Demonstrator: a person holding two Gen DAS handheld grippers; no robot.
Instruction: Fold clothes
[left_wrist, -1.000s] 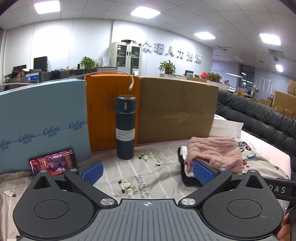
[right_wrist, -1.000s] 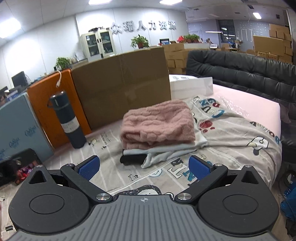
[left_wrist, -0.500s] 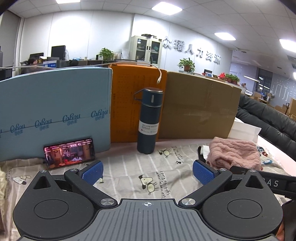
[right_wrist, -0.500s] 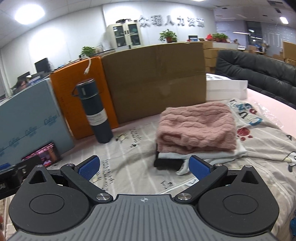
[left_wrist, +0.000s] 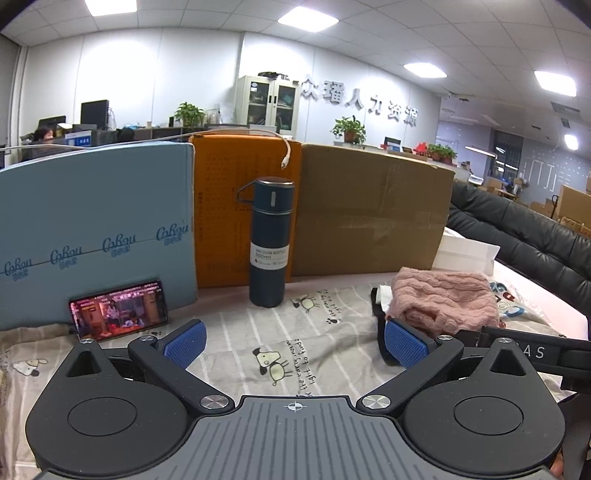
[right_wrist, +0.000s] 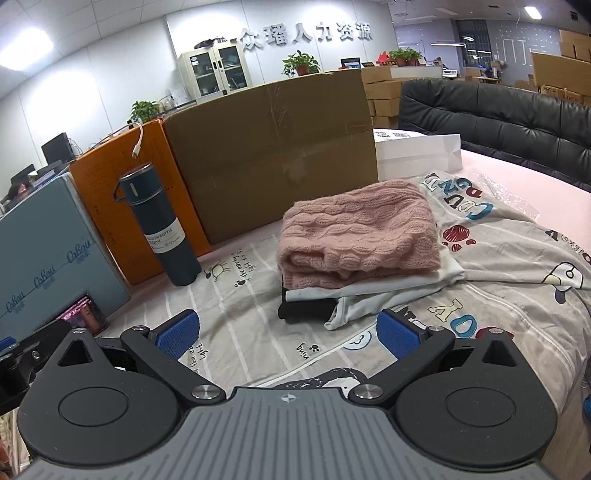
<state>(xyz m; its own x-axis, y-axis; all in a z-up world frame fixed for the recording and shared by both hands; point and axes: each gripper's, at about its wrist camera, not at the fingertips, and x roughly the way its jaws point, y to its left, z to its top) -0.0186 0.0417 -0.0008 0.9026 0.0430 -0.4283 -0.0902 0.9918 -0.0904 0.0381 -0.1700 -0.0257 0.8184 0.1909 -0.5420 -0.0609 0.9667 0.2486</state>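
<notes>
Both views have swung a bit since half a second ago: the folded pile sits closer and more central for the right gripper (right_wrist: 288, 334), and the bottle has slid left. Wall letters read 众瑶人力资源. Blue box (left_wrist: 96, 229) says "Cabou" repeatedly, the printed bedsheet (right_wrist: 480, 258) shows "COUNTRY"-ish letters, and the flask (left_wrist: 271, 242) reads "VACUUM BOTTLE 500ml". Pink sweater (right_wrist: 354, 236) tops the stack on the sheet. Left gripper (left_wrist: 295, 341) and right one both spread wide, holding nothing.

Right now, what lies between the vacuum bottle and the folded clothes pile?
Only bare printed bedsheet, no object. The right wrist view shows it best: the vacuum bottle and the clothes pile stand apart.
</notes>
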